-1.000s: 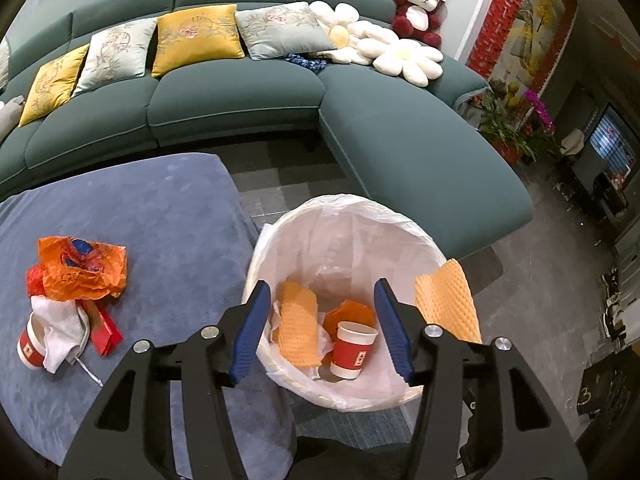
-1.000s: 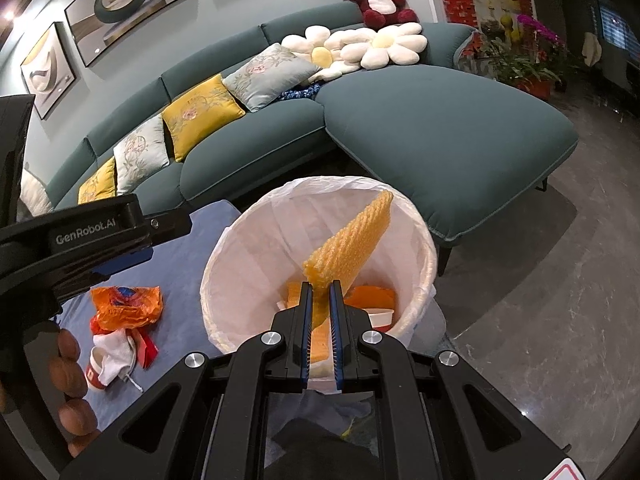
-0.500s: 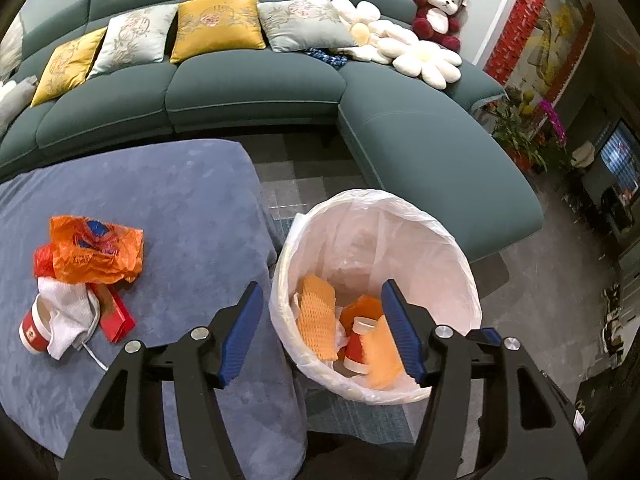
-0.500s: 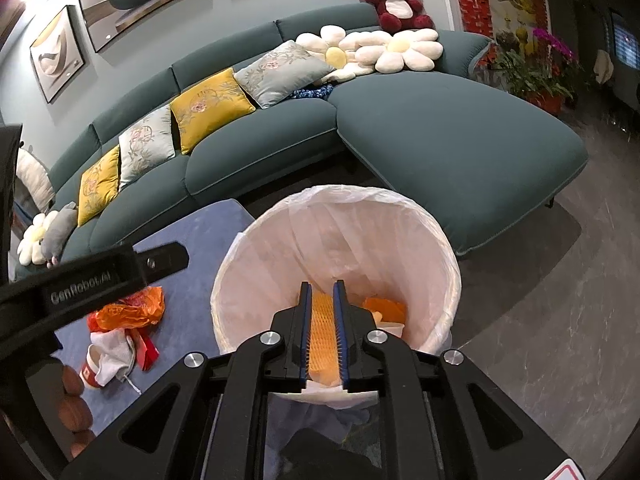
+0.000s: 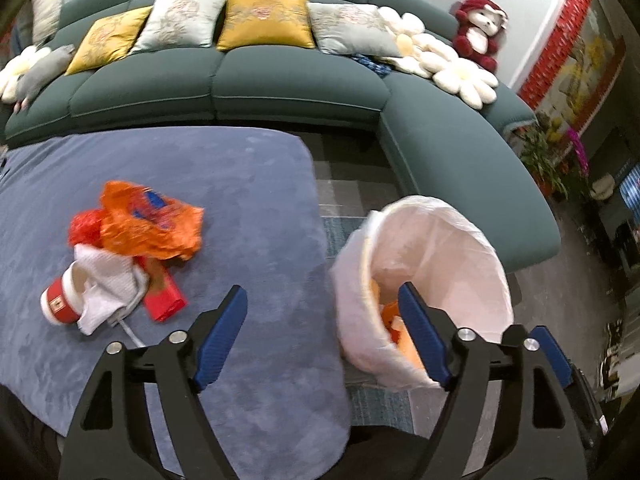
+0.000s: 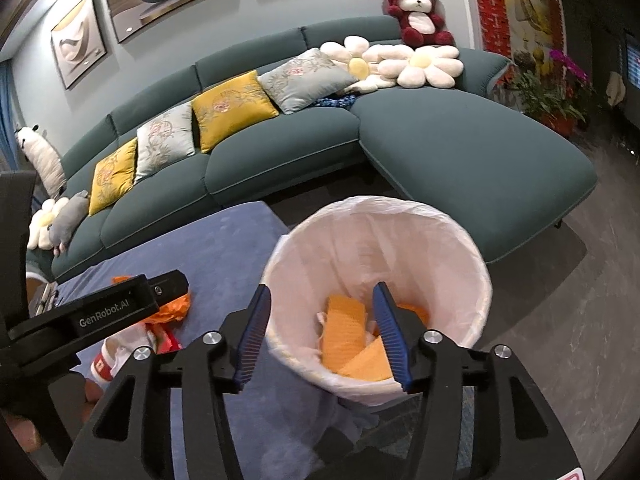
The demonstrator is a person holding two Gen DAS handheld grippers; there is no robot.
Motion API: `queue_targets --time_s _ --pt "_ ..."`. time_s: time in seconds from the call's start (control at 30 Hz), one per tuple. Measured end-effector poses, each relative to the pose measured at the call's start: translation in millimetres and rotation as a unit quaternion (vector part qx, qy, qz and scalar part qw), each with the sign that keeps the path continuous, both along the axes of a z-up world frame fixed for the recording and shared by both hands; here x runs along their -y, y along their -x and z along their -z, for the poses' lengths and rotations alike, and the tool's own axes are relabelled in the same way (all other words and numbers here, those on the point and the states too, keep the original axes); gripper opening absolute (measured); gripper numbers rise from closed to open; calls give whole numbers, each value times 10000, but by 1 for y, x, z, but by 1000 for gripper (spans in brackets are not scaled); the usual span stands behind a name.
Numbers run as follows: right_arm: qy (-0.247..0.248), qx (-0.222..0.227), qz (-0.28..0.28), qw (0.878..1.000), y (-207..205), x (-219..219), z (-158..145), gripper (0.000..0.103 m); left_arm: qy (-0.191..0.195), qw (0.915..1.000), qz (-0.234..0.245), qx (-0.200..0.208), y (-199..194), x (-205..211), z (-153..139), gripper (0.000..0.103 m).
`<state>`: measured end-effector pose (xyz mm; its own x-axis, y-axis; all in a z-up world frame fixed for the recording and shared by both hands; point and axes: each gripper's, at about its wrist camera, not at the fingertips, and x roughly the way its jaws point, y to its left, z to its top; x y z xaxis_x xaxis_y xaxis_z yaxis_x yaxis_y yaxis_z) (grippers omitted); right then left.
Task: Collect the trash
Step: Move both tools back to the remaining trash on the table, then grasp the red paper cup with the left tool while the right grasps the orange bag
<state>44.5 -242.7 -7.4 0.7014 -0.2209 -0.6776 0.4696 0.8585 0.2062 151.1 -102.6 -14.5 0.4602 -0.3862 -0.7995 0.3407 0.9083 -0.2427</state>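
Right hand-held gripper (image 6: 322,344) hangs over the bin (image 6: 472,264), which stands just beside the near corner of the desk (image 5: 240,184). Its jaws are opening and nothing is between them. Orange foam sheets (image 6: 346,322) lie in the bottom of the bin.

Left hand-held gripper (image 5: 322,332) sits above the desk edge, between the bin (image 5: 492,248) and the remaining litter. Its jaws are opening wide, nothing between them.

Remaining litter, in one heap on the desk, well apart from the bin: an orange plastic bag (image 5: 148,224) on top, a white cloth (image 5: 106,280) under it, a red paper cup (image 5: 60,306) lying on its side against the cloth, and a red packet (image 5: 164,300) on the bin side of the heap.

Assessment: the next step appears to be a pick from this heap with the left hand-held gripper. The bag is the sound first choice; it lies uppermost. Close on a bunched fold, not a loose edge, and lift straight so the cloth is not dragged along. The cup is likely to roll if nudged.
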Motion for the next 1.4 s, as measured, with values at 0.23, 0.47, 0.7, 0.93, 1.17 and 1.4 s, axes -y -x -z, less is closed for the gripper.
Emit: queue_targets --time_s 0.23,0.47,0.7,0.93,1.17,1.4 --pt "124 -30 -327 9994 -12 -41 -5 60 10 9989 -458 -42 -6 -59 3 79" --pt "233 -81 -698 9973 -28 -85 -7 65 6 9945 -1040 -141 -13 -117 11 84" --pt "274 -174 -1061 9938 -44 -127 -2 66 -86 9879 -1535 -201 -18 -169 22 88" --pt "291 -307 -1361 9898 -64 -160 8 66 -126 9789 -1994 -429 -24 -215 40 88" --pt "271 -442 -1538 9867 -81 -184 20 66 -205 9733 -2195 -642 -33 -240 59 88" --pt "245 -594 -1708 9832 -104 -204 33 66 -297 9681 -2297 -952 -46 -249 79 88"
